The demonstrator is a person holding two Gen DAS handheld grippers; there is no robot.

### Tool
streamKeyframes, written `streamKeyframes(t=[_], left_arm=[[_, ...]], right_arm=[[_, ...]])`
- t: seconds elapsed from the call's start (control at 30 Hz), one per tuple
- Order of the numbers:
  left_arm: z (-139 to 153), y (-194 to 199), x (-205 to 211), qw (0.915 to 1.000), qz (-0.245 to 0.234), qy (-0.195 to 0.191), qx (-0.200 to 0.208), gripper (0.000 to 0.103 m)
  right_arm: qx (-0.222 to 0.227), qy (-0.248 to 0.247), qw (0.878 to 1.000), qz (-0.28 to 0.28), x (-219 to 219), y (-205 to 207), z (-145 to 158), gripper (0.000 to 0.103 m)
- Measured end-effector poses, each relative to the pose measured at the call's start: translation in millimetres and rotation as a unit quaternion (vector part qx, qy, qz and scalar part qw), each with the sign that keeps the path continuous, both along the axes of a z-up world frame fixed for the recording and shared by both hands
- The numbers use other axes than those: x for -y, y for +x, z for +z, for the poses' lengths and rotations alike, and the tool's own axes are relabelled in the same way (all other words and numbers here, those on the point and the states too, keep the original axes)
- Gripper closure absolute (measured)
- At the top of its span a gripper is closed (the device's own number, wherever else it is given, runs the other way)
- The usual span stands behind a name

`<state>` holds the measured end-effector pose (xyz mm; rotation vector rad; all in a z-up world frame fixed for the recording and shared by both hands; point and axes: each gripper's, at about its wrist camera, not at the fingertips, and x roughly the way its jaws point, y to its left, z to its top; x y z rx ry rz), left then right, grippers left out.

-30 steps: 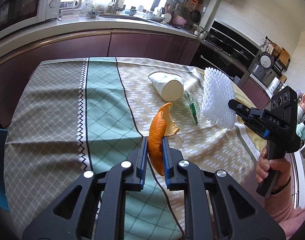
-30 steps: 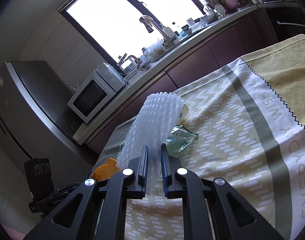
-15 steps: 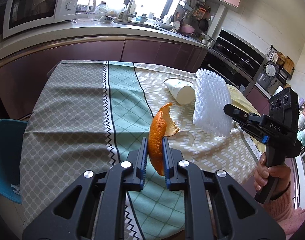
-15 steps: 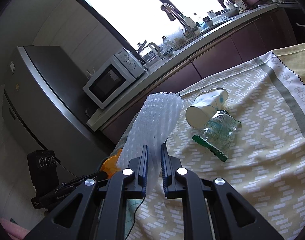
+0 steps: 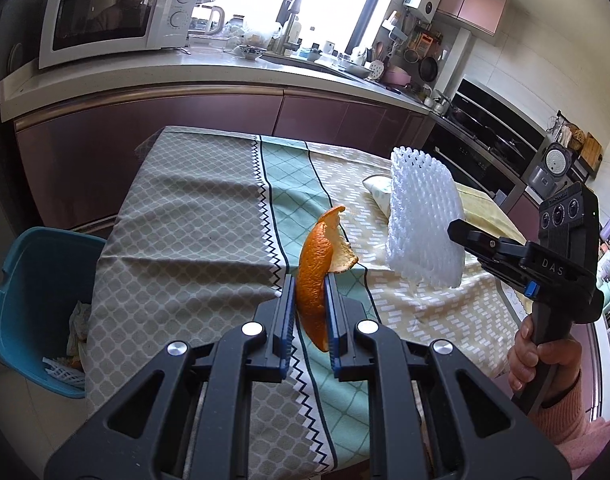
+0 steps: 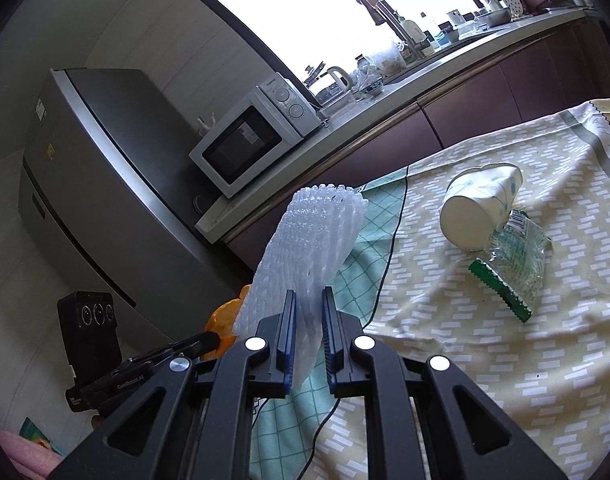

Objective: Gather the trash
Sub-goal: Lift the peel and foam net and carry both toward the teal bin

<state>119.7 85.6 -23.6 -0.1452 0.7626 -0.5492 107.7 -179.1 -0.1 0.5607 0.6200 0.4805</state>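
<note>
Orange peel [image 5: 315,276] pinched in the left gripper [image 5: 310,312] and foam net [image 6: 309,276] clamped in the right gripper [image 6: 307,338], above the table's [image 5: 193,240] near edge; carry both over the bin [image 5: 25,300] before releasing.

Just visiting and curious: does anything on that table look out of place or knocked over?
Yes. A white paper cup lies tipped on its side on the tablecloth, touching a crumpled clear wrapper. Both look like leftover trash.
</note>
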Motion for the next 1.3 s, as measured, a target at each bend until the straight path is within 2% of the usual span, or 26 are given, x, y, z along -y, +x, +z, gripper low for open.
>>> streamKeyframes(t=[1.3], left_arm=[[13.2,-12.0,-89.2,0.9952,0.097,0.001,0.015,0.088]], right_arm=[[-0.006,-0.007,0.996,0.084,-82.3,35.4,0.1,0.092]])
